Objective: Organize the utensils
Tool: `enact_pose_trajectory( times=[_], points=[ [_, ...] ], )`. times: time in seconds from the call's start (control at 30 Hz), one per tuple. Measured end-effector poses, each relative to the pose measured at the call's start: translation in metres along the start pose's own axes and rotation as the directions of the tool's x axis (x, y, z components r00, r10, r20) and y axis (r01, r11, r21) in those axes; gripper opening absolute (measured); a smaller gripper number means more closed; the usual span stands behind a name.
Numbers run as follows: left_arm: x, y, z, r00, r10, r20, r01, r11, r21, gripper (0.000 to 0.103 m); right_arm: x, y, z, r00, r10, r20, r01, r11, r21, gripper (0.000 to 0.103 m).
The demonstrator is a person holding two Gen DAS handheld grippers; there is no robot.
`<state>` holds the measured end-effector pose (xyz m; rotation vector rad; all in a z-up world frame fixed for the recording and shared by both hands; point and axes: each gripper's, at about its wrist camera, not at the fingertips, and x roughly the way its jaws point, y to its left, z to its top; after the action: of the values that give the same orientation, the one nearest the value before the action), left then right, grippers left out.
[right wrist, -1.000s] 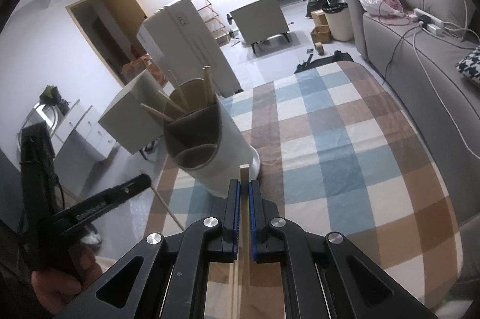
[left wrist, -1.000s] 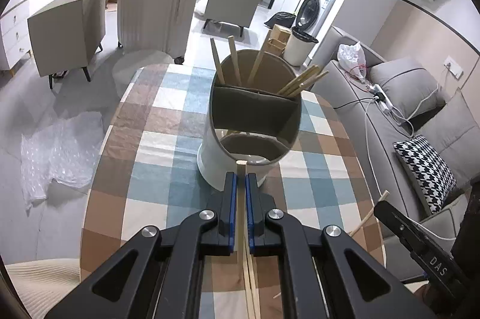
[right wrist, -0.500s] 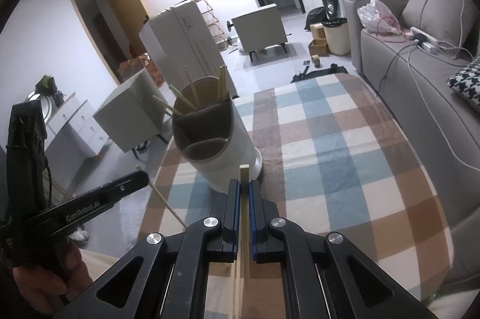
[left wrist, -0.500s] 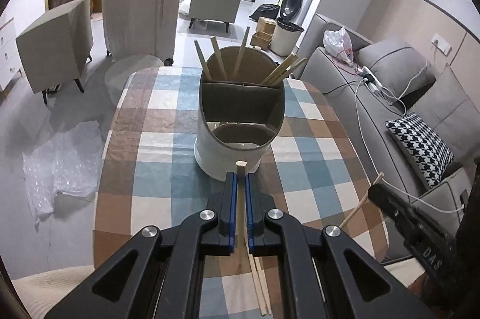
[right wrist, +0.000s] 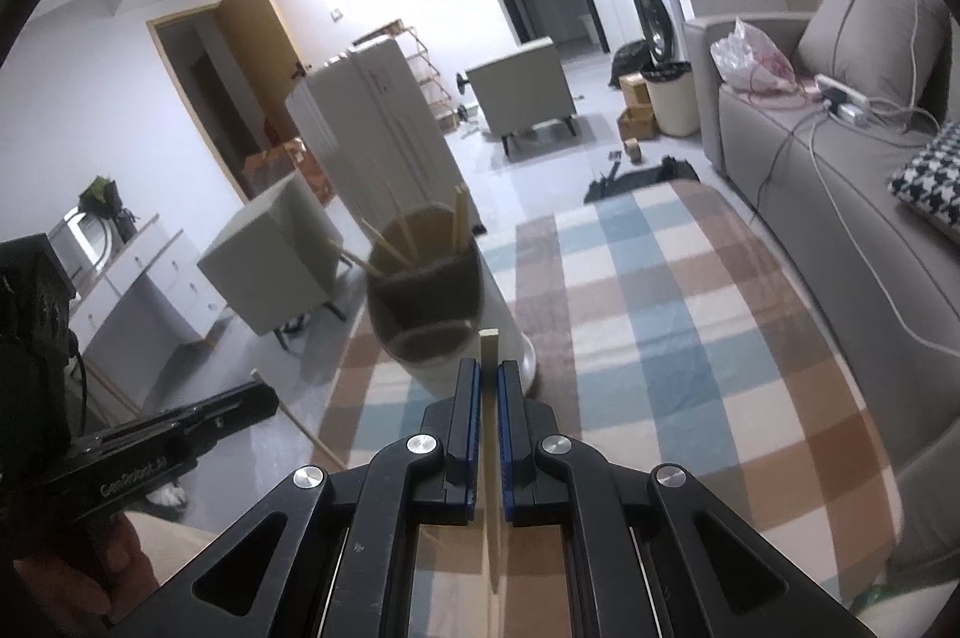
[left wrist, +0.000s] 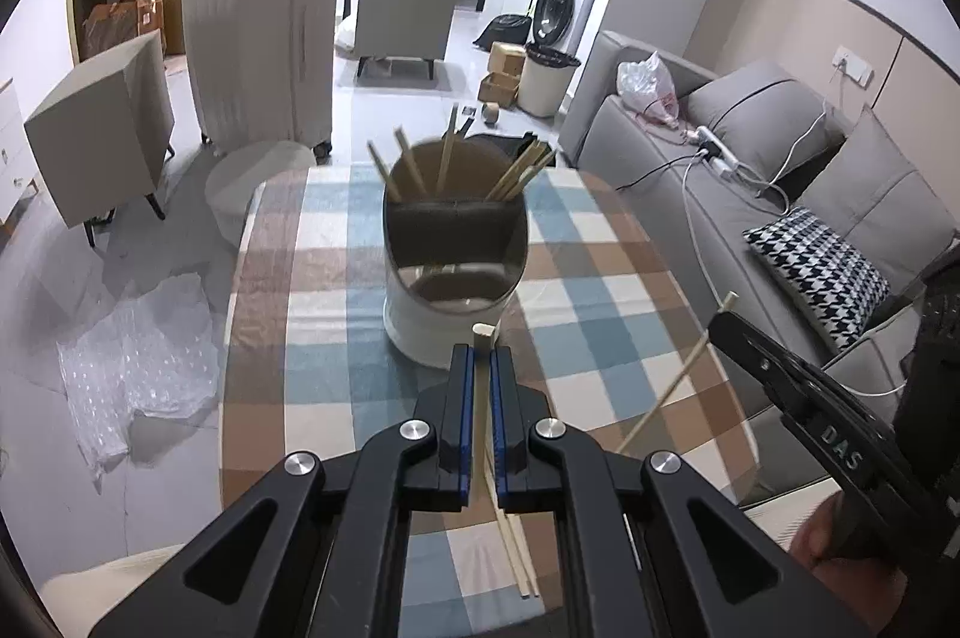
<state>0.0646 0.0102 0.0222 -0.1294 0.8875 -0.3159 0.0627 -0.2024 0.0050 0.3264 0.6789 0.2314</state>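
A white two-compartment utensil holder (left wrist: 447, 302) stands upright on the checked tablecloth (left wrist: 600, 302). Several wooden chopsticks (left wrist: 516, 176) stand in its far compartment; the near compartment looks empty. My left gripper (left wrist: 478, 368) is shut on a wooden chopstick (left wrist: 482, 338), held above the table just in front of the holder. My right gripper (right wrist: 489, 386) is shut on another chopstick (right wrist: 489, 344), held to the right of the holder (right wrist: 438, 314). The right gripper also shows in the left wrist view (left wrist: 729, 332) with its chopstick (left wrist: 678, 380). The left gripper shows in the right wrist view (right wrist: 264, 398).
Two more chopsticks (left wrist: 516, 554) lie on the cloth below my left gripper. A grey sofa (left wrist: 750, 194) with a houndstooth cushion (left wrist: 816, 272) borders the table's right side. A white suitcase (left wrist: 264, 38), grey armchairs (left wrist: 102, 128) and bubble wrap (left wrist: 138, 368) sit on the floor to the left.
Both grippers have risen and drawn back from the holder, each still holding its chopstick. The holder now looks smaller and farther in both views.
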Motion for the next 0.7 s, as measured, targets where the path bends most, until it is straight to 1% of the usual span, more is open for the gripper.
enact_pose_trajectory(
  times=[0.1,0.27,0.4,0.53,0.6,0.67,0.7],
  points=[
    [-0.016,-0.005,0.016,1.0,-0.004,0.025,0.004,1.0,0.018,0.001,-0.007,0.005,0.017,0.999,0.014,0.038,-0.014,1.0,-0.004,0.005],
    [-0.042,-0.01,0.058,0.997,-0.029,0.073,0.027,0.999,0.034,0.0,-0.018,0.017,0.059,0.992,0.036,0.117,-0.032,0.999,-0.039,0.005],
    [-0.052,-0.009,0.087,0.993,-0.05,0.109,0.046,0.998,0.037,0.0,-0.02,0.031,0.097,0.983,0.064,0.171,-0.052,0.996,-0.076,0.005],
    [-0.052,-0.007,0.114,0.988,-0.067,0.137,0.062,0.997,0.041,0.0,-0.008,0.044,0.123,0.979,0.09,0.185,-0.071,0.992,-0.108,0.005],
    [-0.048,0.002,0.117,0.986,-0.096,0.138,0.093,0.995,0.028,0.0,0.001,0.048,0.132,0.979,0.094,0.183,-0.073,0.99,-0.119,0.005],
    [-0.039,0.016,0.111,0.989,-0.087,0.12,0.088,0.996,0.002,0.0,0.006,0.047,0.133,0.978,0.107,0.179,-0.087,0.99,-0.115,0.005],
    [-0.032,0.024,0.108,0.99,-0.094,0.105,0.095,0.995,-0.011,0.0,0.009,0.046,0.131,0.979,0.111,0.174,-0.092,0.989,-0.114,0.005]
  ],
)
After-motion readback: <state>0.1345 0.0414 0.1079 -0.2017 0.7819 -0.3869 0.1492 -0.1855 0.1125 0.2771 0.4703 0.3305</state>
